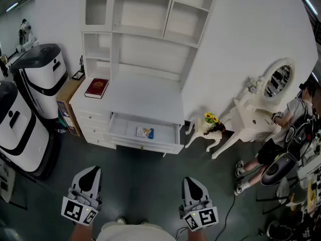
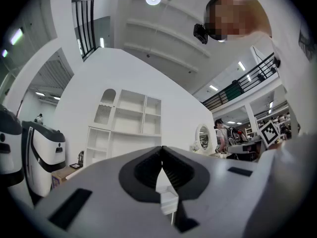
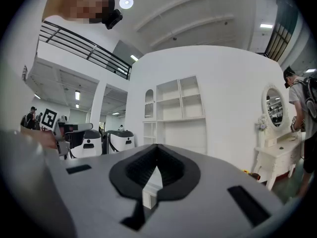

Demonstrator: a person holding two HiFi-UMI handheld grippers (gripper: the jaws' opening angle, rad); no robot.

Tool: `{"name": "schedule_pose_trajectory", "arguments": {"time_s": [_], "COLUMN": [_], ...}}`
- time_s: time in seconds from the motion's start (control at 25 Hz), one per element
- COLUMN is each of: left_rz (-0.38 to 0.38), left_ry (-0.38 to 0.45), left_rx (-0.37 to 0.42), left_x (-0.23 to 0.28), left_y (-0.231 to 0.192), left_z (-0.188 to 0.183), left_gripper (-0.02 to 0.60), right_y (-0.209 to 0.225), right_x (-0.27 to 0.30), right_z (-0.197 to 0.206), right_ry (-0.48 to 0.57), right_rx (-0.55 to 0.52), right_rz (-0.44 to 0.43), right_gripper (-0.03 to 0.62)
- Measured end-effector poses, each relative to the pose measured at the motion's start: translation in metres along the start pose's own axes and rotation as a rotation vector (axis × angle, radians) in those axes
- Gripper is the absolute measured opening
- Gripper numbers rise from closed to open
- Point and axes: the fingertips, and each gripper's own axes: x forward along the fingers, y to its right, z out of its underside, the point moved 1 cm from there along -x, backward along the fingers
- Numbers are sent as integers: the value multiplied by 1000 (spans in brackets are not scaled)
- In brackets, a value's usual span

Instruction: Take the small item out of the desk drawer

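A white desk [image 1: 145, 97] with shelves above stands against the wall ahead. Its middle drawer [image 1: 144, 141] is pulled out, and a small card-like item [image 1: 145, 132] with a blue and yellow print lies flat inside. My left gripper [image 1: 91, 173] and right gripper [image 1: 193, 182] hang low in the head view, well short of the drawer, over the dark floor. Both are shut with nothing between the jaws. In the left gripper view the closed tips [image 2: 162, 148] point at the desk [image 2: 119, 143]. The right gripper [image 3: 157, 147] does the same toward the shelves [image 3: 176, 115].
A red book [image 1: 97, 88] lies on the desk's left side. Two white and black machines [image 1: 42, 79] stand at the left. A white vanity table [image 1: 253, 122] with an oval mirror stands at the right, a person [image 1: 286, 129] beside it. Yellow flowers [image 1: 210, 118] sit near the vanity.
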Motion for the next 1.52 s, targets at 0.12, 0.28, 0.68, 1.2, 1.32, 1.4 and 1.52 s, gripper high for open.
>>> {"name": "schedule_pose_trajectory", "arguments": {"time_s": [0.12, 0.28, 0.68, 1.2, 1.32, 1.4, 1.52], "left_rz": [-9, -19, -46, -157, -161, -163, -154], "left_ry": [-6, -15, -25, -67, -81, -98, -129], "left_rx": [-3, -2, 0, 28, 19, 6, -1], "left_x": [-5, -11, -27, -19, -18, -16, -11], "left_y": [-1, 0, 6, 14, 18, 19, 19], "left_z": [1, 3, 6, 18, 23, 28, 32], "left_gripper": [15, 15, 17, 477, 535, 558, 578], "right_y": [-2, -5, -16, 14, 22, 26, 23], "right_x": [-1, -1, -14, -47, -51, -50, -48], "right_z": [2, 5, 9, 22, 32, 36, 38], "right_ry": [-3, -8, 18, 15, 12, 6, 0], "right_rx": [6, 13, 73, 104, 126, 142, 144], "right_rz": [-1, -10, -64, -58, -53, -55, -76], "right_gripper": [9, 9, 9, 9, 9, 9, 9]}}
